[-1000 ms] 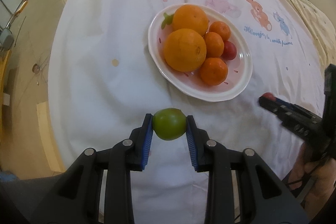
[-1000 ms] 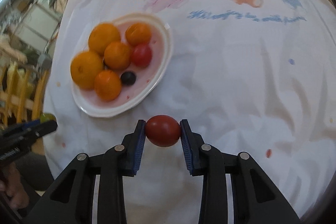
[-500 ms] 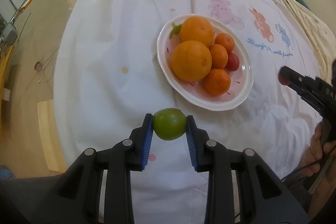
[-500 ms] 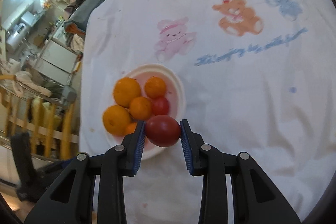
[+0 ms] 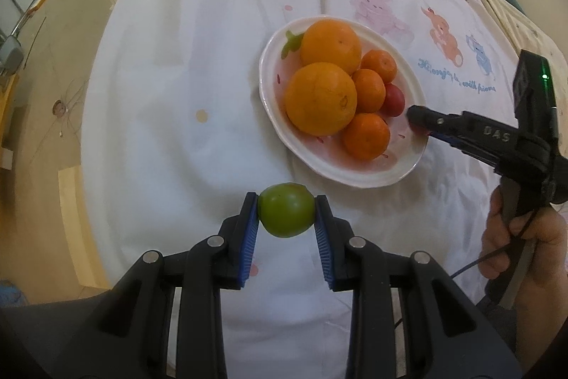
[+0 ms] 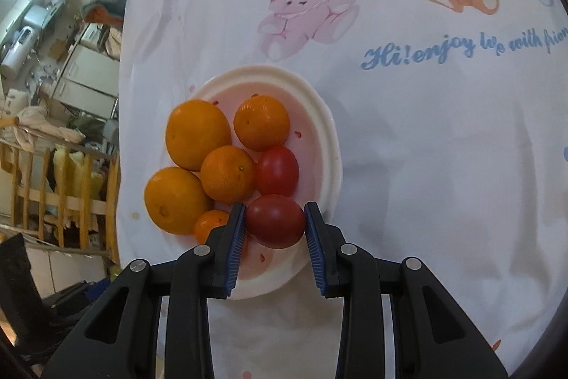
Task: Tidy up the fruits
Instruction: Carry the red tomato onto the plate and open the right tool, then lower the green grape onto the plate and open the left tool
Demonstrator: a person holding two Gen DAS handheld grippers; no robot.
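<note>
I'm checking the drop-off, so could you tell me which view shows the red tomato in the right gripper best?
The right wrist view: the held red tomato sits large and unobstructed between the blue fingers, over the plate. The left wrist view shows only a red sliver at the right gripper.

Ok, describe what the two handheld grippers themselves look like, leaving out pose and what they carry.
Both are matte black plastic. The left gripper has two linked arms with round silver pivot pins and fingers faced with ribbed blue pads. The right gripper is built the same. Seen from the left wrist view, its body carries raised lettering "DAS", a small green light, and a thin black cable by the hand.
</note>
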